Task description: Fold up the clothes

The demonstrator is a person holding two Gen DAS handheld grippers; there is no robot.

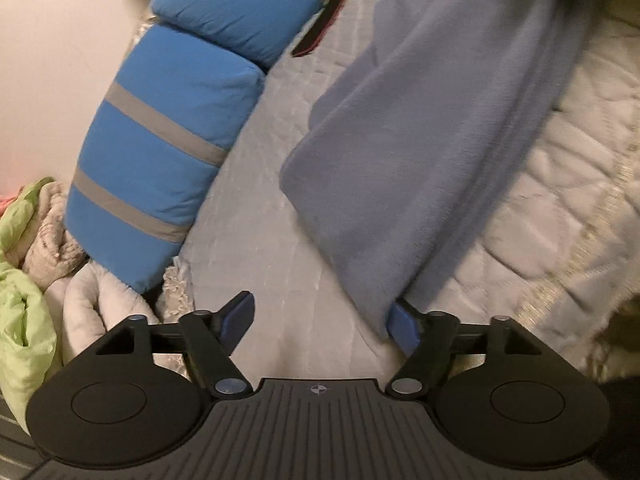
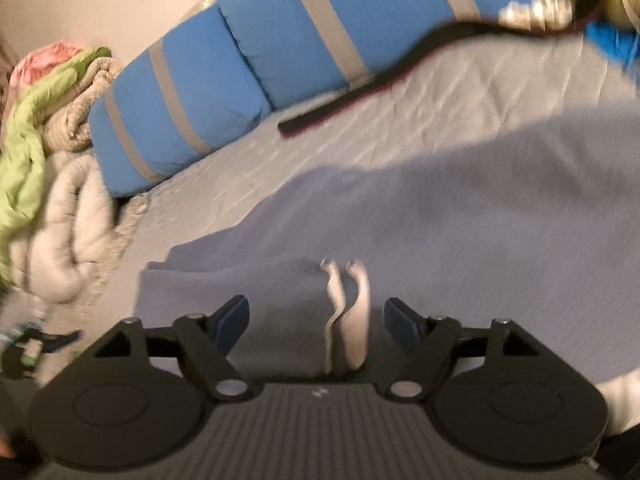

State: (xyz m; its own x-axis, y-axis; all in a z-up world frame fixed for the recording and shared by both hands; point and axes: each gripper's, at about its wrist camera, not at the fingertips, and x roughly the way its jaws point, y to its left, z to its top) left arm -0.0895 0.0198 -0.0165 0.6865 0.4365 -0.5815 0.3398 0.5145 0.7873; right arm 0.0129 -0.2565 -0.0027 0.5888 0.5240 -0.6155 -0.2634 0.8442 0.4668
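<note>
Grey-blue fleece garment [image 1: 404,152] spread across pale quilted bedspread [image 1: 256,208], beside blue striped pillows [image 1: 160,152]. Left gripper [image 1: 322,318] spread wide, garment edge draped against right finger. Right gripper [image 2: 316,320] spread, over garment's white drawstrings [image 2: 346,320].

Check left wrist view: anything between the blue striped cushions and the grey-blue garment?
Only bare pale quilted bedspread separates the blue striped cushions from the grey-blue garment in the left wrist view; a dark strap lies near the far end.
</note>
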